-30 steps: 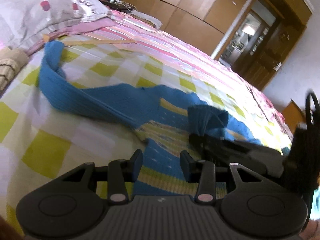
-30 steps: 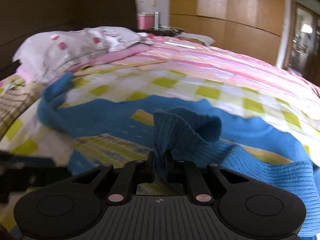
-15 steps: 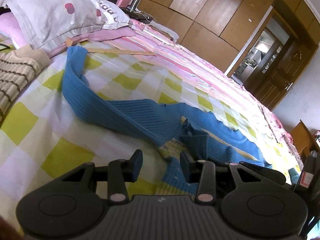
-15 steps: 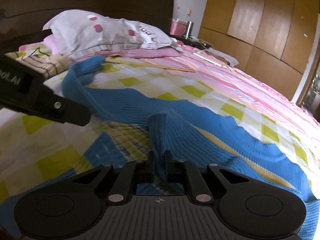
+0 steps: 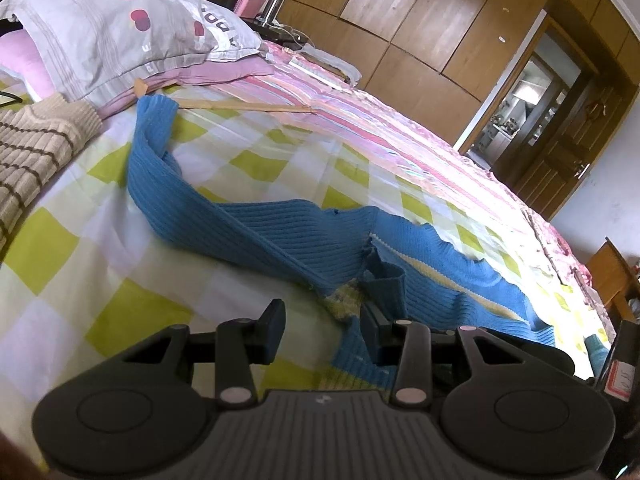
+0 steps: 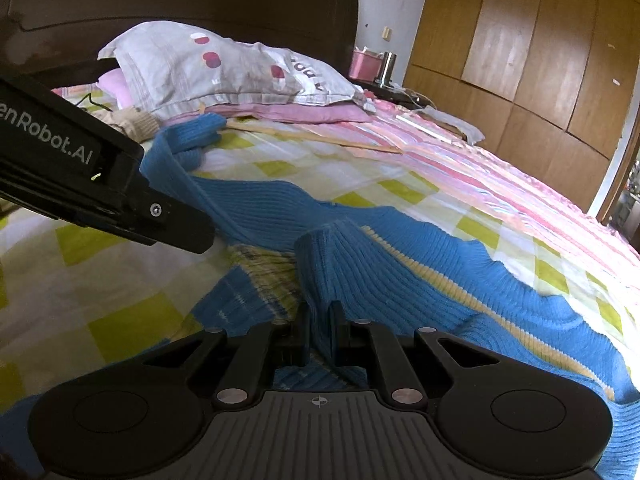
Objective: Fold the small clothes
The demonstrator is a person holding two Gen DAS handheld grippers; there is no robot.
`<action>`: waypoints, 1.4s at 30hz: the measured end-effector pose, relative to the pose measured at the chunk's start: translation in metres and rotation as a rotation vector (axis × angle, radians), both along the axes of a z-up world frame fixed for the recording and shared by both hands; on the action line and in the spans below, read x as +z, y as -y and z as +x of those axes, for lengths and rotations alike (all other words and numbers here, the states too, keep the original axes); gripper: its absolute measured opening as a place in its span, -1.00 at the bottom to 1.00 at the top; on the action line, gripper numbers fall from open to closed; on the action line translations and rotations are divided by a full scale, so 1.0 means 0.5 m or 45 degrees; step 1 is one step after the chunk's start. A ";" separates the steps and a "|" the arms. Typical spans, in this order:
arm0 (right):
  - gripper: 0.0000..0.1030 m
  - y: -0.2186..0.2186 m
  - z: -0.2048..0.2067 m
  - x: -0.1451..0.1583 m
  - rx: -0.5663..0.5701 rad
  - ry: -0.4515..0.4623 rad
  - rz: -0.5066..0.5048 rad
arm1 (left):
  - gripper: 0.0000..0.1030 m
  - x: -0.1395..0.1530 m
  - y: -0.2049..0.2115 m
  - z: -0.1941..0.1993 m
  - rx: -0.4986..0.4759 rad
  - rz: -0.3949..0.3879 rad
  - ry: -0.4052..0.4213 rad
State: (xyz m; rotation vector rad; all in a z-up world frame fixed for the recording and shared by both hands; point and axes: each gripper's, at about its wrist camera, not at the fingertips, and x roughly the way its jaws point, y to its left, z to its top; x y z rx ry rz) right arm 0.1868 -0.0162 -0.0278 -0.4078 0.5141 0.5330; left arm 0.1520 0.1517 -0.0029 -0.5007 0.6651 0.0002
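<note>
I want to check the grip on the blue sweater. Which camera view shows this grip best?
The right wrist view. There the right tool is shut on a raised fold of the blue sweater, seen close. The left wrist view shows that fold from the side, its clamped part hidden.

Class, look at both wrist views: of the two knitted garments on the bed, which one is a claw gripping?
The blue sweater: the right claw is shut on a fold of it. The beige striped knit lies untouched near the pillow, and the left claw is open.
</note>
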 end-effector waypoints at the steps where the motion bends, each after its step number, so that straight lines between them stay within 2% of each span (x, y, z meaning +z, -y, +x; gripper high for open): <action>1: -0.72 0.000 0.000 0.000 -0.001 0.002 0.004 | -0.11 0.000 0.000 0.000 0.000 0.001 0.001; 19: -0.65 0.010 -0.035 0.019 0.051 -0.013 0.010 | -0.11 -0.002 -0.009 0.005 0.023 0.038 0.013; 28: -0.65 0.028 -0.024 0.025 -0.035 -0.039 0.125 | -0.11 -0.012 -0.041 0.013 0.108 0.034 -0.007; 32: -0.65 0.034 -0.003 0.019 -0.075 -0.095 0.162 | -0.11 -0.016 -0.053 0.015 0.141 0.030 -0.007; 34: -0.64 0.032 0.005 0.012 -0.078 -0.139 0.162 | -0.11 -0.017 -0.058 0.015 0.160 0.027 -0.003; 42: -0.60 0.028 -0.003 0.035 -0.029 -0.141 0.180 | -0.10 -0.010 -0.105 0.019 0.327 -0.043 0.009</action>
